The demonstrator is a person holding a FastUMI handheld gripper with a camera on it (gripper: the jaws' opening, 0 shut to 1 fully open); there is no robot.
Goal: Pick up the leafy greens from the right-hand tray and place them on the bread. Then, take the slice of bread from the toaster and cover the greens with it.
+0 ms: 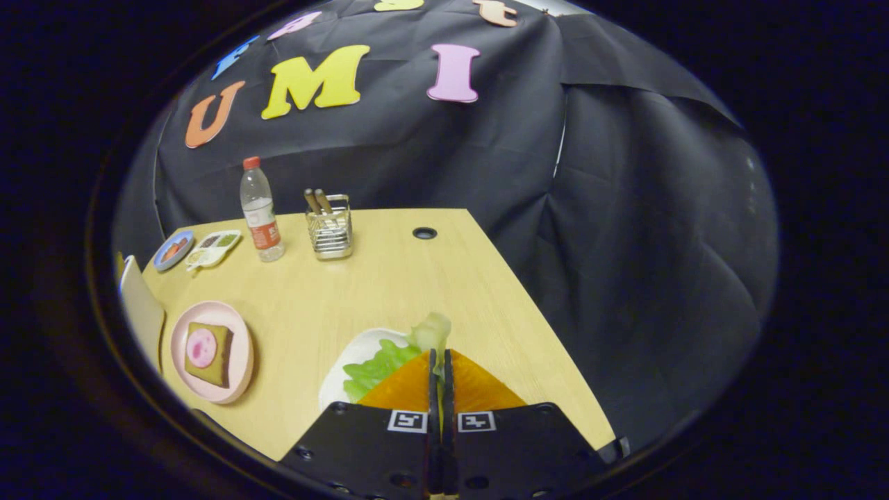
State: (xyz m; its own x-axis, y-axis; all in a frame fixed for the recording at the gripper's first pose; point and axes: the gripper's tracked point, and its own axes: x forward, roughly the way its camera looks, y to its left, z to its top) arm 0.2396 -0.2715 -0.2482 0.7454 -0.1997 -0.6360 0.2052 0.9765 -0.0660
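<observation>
Two fingers of the gripper (439,368) are meeting almost edge to edge nearest the camera, clenching a thin pinch of greens (389,362) between them. Most of the leaf is spreading to the left of the fingers and a pale frilly tip is poking up just beyond them. Under the leaf a white tray (351,361) is lying on the wooden table (417,278).

Well to the left of the fingers, a pink plate (239,361) is carrying the bread (222,354), topped with a round pink slice.

Far beyond the fingers, a bottle (260,212) and a wire holder (330,232) are standing near the table's back edge.

Risks, as a judgement: the grip is catching only the leaf's edge, so the greens may be slipping or tearing free on the way to the plate. Whether the leaf is clear of the tray cannot be told; a drooping part might drag across it.
</observation>
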